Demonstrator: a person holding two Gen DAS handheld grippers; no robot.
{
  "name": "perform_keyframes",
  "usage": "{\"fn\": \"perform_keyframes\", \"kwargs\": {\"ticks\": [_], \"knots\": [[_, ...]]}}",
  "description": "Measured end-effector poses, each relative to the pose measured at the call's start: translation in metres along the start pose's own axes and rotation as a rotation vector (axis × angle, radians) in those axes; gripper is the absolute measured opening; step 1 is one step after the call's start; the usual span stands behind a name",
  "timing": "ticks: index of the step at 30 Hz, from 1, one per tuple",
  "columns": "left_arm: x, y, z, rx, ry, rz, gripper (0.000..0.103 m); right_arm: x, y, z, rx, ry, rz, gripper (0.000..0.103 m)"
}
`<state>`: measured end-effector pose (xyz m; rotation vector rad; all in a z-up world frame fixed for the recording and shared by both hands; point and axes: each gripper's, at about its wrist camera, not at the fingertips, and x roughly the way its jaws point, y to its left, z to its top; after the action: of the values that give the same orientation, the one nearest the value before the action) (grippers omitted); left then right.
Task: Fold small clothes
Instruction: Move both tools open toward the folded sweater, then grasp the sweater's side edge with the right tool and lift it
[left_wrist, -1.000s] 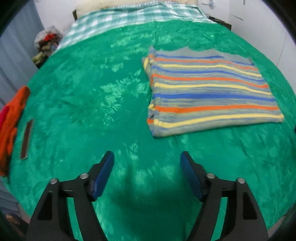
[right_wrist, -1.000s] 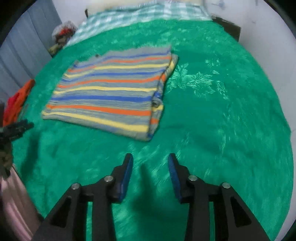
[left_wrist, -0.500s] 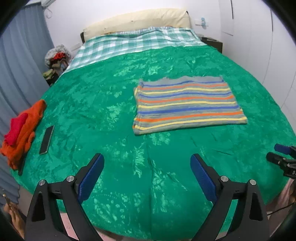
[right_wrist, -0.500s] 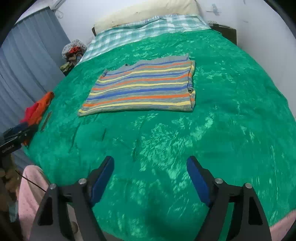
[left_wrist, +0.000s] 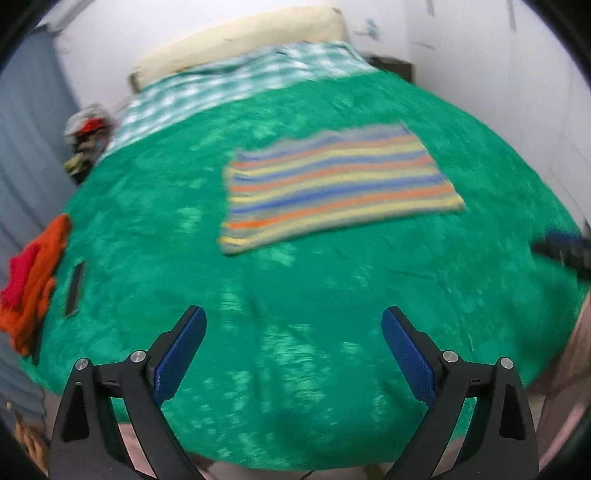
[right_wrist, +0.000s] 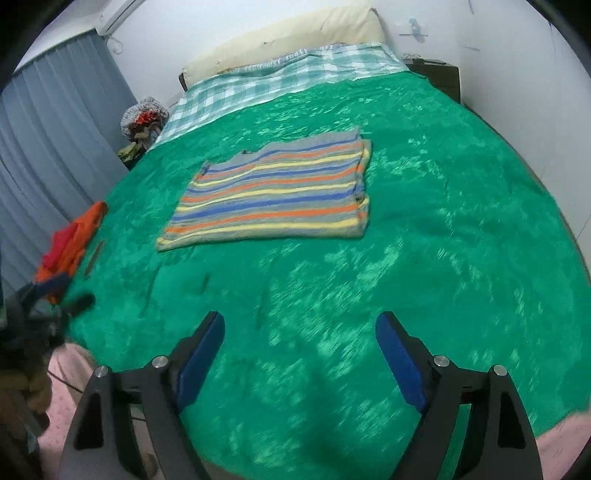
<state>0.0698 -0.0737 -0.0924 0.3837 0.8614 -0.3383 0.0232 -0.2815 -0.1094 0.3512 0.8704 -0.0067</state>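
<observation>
Left wrist view: left gripper and right gripper both released, jaws just opened wide with nothing between them, above the near edge of the green bedspread; folded striped sweater lies flat mid-bed, well apart from both.

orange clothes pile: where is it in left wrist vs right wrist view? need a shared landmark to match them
Left wrist: orange clothes pile at the far left edge, mid-height, on the bedspread's edge, left of a dark flat strip.
Right wrist: orange clothes pile at the left, mid-height, at the bed's edge below the curtain.
Shared landmark: folded striped garment, lying flat mid-bed, up and to the right of the pile in both views.
</observation>
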Motion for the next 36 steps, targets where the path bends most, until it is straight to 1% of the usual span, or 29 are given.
{"fn": "perform_keyframes", "kwargs": {"ticks": [3,6,8,11,12,13,15,17,19,21,22,23,24,25,26,27,28,30,32,34,36], "knots": [[0.023,-0.032,0.012,0.084,-0.014,-0.063,0.097,0.014,-0.016,0.025,-0.01,-0.003,-0.018,0.083],[0.047,-0.062,0.041,0.145,-0.067,-0.125,0.096,0.036,-0.035,0.059,-0.029,-0.012,-0.018,0.083],[0.068,-0.083,0.064,0.176,-0.092,-0.174,0.091,0.055,-0.053,0.087,-0.024,-0.015,-0.005,0.083],[0.104,-0.116,0.09,0.229,-0.096,-0.263,0.08,0.084,-0.08,0.128,0.011,-0.006,0.023,0.083],[0.115,-0.126,0.096,0.245,-0.09,-0.283,0.073,0.095,-0.089,0.142,0.028,0.006,0.048,0.083],[0.129,-0.138,0.101,0.267,-0.08,-0.305,0.068,0.111,-0.099,0.158,0.049,0.027,0.076,0.083],[0.153,-0.158,0.107,0.318,-0.062,-0.317,0.066,0.136,-0.112,0.179,0.078,0.074,0.126,0.083],[0.167,-0.174,0.11,0.358,-0.07,-0.289,0.066,0.169,-0.123,0.199,0.121,0.143,0.196,0.081],[0.173,-0.184,0.111,0.39,-0.093,-0.278,0.07,0.2,-0.131,0.212,0.158,0.202,0.236,0.074],[0.174,-0.188,0.112,0.403,-0.129,-0.269,0.07,0.225,-0.136,0.22,0.171,0.236,0.243,0.07],[0.175,-0.189,0.113,0.396,-0.137,-0.28,0.058,0.238,-0.136,0.223,0.175,0.254,0.257,0.068],[0.177,-0.187,0.116,0.365,-0.129,-0.325,0.043,0.249,-0.137,0.228,0.179,0.255,0.264,0.063],[0.18,-0.183,0.119,0.33,-0.106,-0.357,0.005,0.256,-0.137,0.233,0.192,0.242,0.276,0.058],[0.184,-0.181,0.122,0.295,-0.088,-0.357,0.004,0.262,-0.138,0.237,0.217,0.229,0.294,0.052],[0.182,-0.178,0.123,0.273,-0.095,-0.366,0.003,0.267,-0.139,0.24,0.249,0.216,0.302,0.031],[0.178,-0.174,0.124,0.247,-0.1,-0.374,0.002,0.269,-0.141,0.243,0.273,0.2,0.274,0.009],[0.172,-0.169,0.124,0.221,-0.112,-0.384,0.002,0.27,-0.141,0.246,0.289,0.187,0.257,0.009],[0.152,-0.152,0.122,0.164,-0.161,-0.392,0.001,0.261,-0.128,0.252,0.256,0.156,0.24,0.009],[0.127,-0.117,0.118,0.06,-0.201,-0.415,0.001,0.244,-0.104,0.261,0.205,0.122,0.26,0.009],[0.108,-0.076,0.112,-0.063,-0.219,-0.433,0.001,0.227,-0.074,0.271,0.143,0.097,0.277,0.009],[0.096,-0.032,0.103,-0.185,-0.225,-0.434,0.001,0.218,-0.035,0.283,0.094,0.081,0.312,0.009]]}}
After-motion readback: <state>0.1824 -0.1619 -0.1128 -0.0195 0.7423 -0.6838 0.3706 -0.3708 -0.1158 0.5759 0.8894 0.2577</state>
